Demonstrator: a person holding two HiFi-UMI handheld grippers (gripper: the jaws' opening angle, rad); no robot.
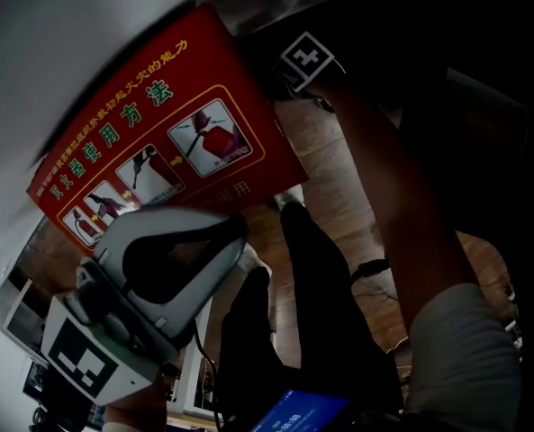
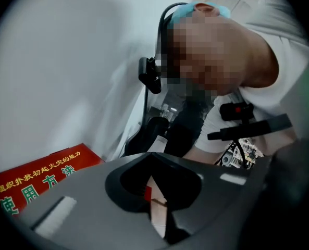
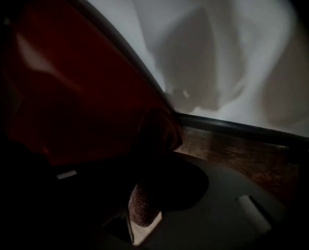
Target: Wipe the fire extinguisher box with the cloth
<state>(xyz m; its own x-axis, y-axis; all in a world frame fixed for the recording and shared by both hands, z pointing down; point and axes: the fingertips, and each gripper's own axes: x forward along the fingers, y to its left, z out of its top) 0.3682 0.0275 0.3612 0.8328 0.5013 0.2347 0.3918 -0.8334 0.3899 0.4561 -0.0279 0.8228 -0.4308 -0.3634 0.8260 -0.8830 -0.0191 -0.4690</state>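
R gripper [image 3: 162,155] is clamping down on the cloth [image 3: 141,204], jaws closed on a bunched wad. A brownish, nubbly bit is showing in the hollow behind the tips, and the rest is bulging out front. The bulge is lying against the red fire extinguisher box [image 3: 65,87], low down near its corner. It looks to be touching, but the R gripper view is too dim to be sure.

Cloth is reading as soft, light and limp, prob. grippy from the pile. Hold looks best at the gathered middle, as now, so a pad of fabric is sticking out past the tips and no hard jaw is scraping paint.

Box is looking stiff, smooth and glossy, a painted face w/ printed instruction panels, so cloth should be gliding easily. Box may shift if pushed hard; can't tell if it's fixed.

L gripper [image 2: 154,160] is hanging closed w/ nothing in it. Only a sliver of red and floor is showing through its hollow. In the head view it's sitting below the box's printed face, apart from it and not bracing it.

Box is standing against the pale wall [image 1: 68,43], on or just above the wood floor [image 1: 339,196]. The R arm is reaching in along the box's right edge.
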